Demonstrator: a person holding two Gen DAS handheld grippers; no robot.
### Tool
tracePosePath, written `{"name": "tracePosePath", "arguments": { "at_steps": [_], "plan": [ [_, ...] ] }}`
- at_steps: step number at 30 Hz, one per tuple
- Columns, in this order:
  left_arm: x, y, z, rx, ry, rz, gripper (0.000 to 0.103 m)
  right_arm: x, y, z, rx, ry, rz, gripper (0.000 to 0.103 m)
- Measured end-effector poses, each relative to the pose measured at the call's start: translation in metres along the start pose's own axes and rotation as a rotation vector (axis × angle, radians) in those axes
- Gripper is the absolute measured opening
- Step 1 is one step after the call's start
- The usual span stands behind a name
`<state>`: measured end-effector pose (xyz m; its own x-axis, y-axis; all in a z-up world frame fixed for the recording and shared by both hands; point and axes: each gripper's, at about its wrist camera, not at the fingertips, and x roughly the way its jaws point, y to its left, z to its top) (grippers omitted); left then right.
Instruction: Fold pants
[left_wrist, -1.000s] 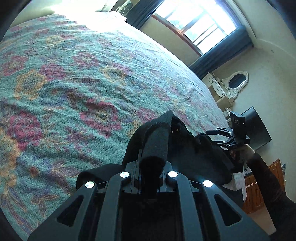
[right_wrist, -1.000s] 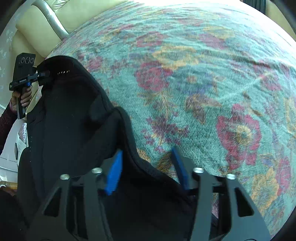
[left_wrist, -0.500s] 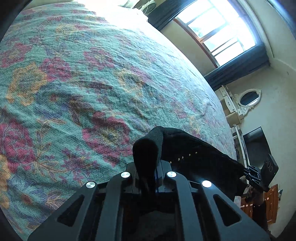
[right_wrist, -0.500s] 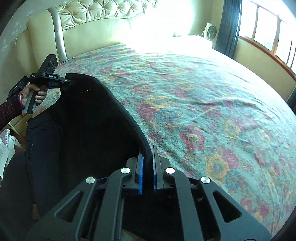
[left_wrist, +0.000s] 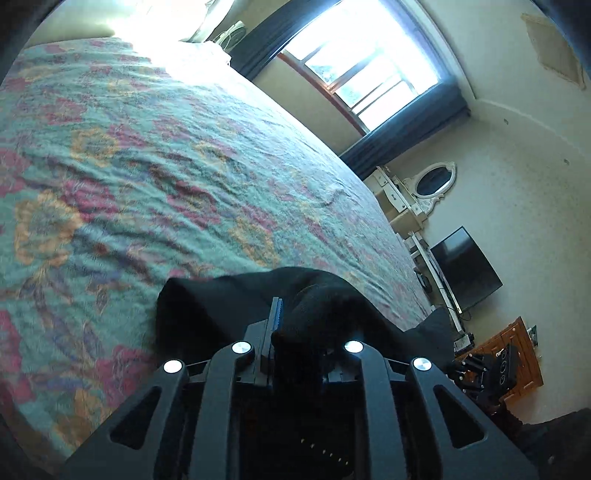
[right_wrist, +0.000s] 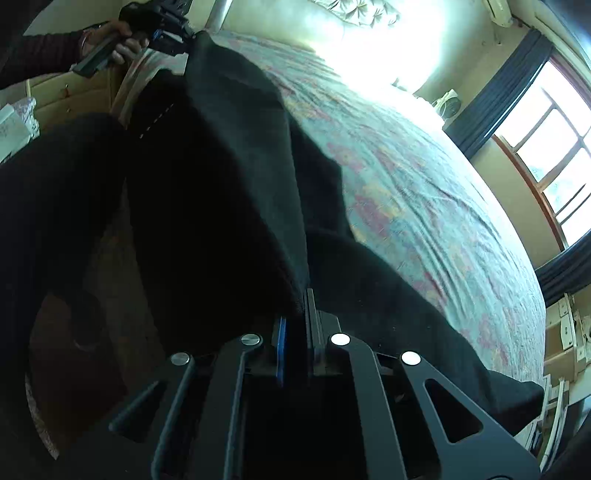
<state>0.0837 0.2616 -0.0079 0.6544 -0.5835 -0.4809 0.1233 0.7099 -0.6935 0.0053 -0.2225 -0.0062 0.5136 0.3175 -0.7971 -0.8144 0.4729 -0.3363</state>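
Observation:
The black pants hang stretched between my two grippers, lifted at the near edge of the bed. My right gripper is shut on one end of the waist edge. My left gripper is shut on the other end, with black cloth bunched over its fingers; it also shows in the right wrist view, held by a hand at the top left. The right gripper shows small in the left wrist view, low at the right. Most of the pants hang dark below the grippers.
The bed has a teal floral cover and a tufted cream headboard. A window with dark curtains is beyond it. A white dresser with oval mirror, a dark screen and a wooden cabinet stand along the wall.
Both grippers have risen and tilted up, lifting the pants off the bed. The right gripper, open one second ago, is shut on the pants' edge.

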Motion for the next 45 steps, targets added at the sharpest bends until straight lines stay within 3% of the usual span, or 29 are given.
{"name": "tracePosePath", "arguments": {
  "at_steps": [3, 5, 6, 7, 11, 13, 16, 21, 24, 28, 29, 30, 31, 36, 40, 45],
  "plan": [
    [-0.002, 0.016, -0.038, -0.048, 0.054, 0.063, 0.024, 0.013, 0.02, -0.015, 0.044, 0.039, 0.063, 0.011],
    [-0.003, 0.027, -0.059, -0.093, 0.071, 0.109, 0.028, 0.006, 0.017, -0.016, 0.136, 0.031, 0.104, 0.028],
    [-0.007, 0.031, -0.069, -0.12, 0.055, 0.124, 0.031, 0.001, 0.011, -0.016, 0.209, 0.023, 0.157, 0.042],
    [-0.013, 0.035, -0.075, -0.157, 0.03, 0.109, 0.034, -0.004, 0.002, -0.019, 0.287, 0.007, 0.197, 0.05],
    [-0.042, 0.047, -0.093, -0.323, -0.097, 0.05, 0.045, -0.013, -0.035, -0.041, 0.705, -0.047, 0.385, 0.054],
    [-0.051, 0.044, -0.101, -0.349, -0.146, 0.074, 0.049, -0.008, -0.051, -0.061, 0.924, -0.075, 0.494, 0.054],
    [-0.055, 0.032, -0.108, -0.378, -0.192, 0.052, 0.05, 0.001, -0.062, -0.091, 1.209, -0.129, 0.62, 0.054],
    [-0.036, 0.013, -0.104, -0.412, -0.22, 0.032, 0.05, 0.015, -0.06, -0.122, 1.496, -0.211, 0.723, 0.055],
    [-0.025, 0.011, -0.101, -0.42, -0.227, 0.052, 0.05, 0.013, -0.071, -0.128, 1.571, -0.253, 0.727, 0.055],
    [-0.005, 0.013, -0.102, -0.439, -0.184, 0.162, 0.049, 0.006, -0.073, -0.142, 1.683, -0.312, 0.686, 0.056],
    [-0.003, 0.014, -0.103, -0.45, -0.194, 0.177, 0.044, 0.005, -0.07, -0.144, 1.725, -0.336, 0.671, 0.058],
    [-0.001, 0.015, -0.103, -0.457, -0.194, 0.185, 0.025, 0.001, -0.072, -0.152, 1.766, -0.359, 0.652, 0.06],
    [0.002, 0.015, -0.104, -0.461, -0.185, 0.185, 0.014, -0.004, -0.073, -0.16, 1.81, -0.384, 0.614, 0.062],
    [0.012, 0.016, -0.107, -0.47, -0.163, 0.231, 0.01, -0.009, -0.076, -0.196, 1.977, -0.439, 0.519, 0.065],
    [0.011, 0.023, -0.109, -0.496, -0.168, 0.209, 0.01, -0.002, -0.078, -0.198, 2.004, -0.488, 0.535, 0.065],
    [0.008, 0.027, -0.115, -0.529, -0.171, 0.182, 0.01, -0.001, -0.083, -0.204, 2.005, -0.472, 0.512, 0.065]
  ]
}}
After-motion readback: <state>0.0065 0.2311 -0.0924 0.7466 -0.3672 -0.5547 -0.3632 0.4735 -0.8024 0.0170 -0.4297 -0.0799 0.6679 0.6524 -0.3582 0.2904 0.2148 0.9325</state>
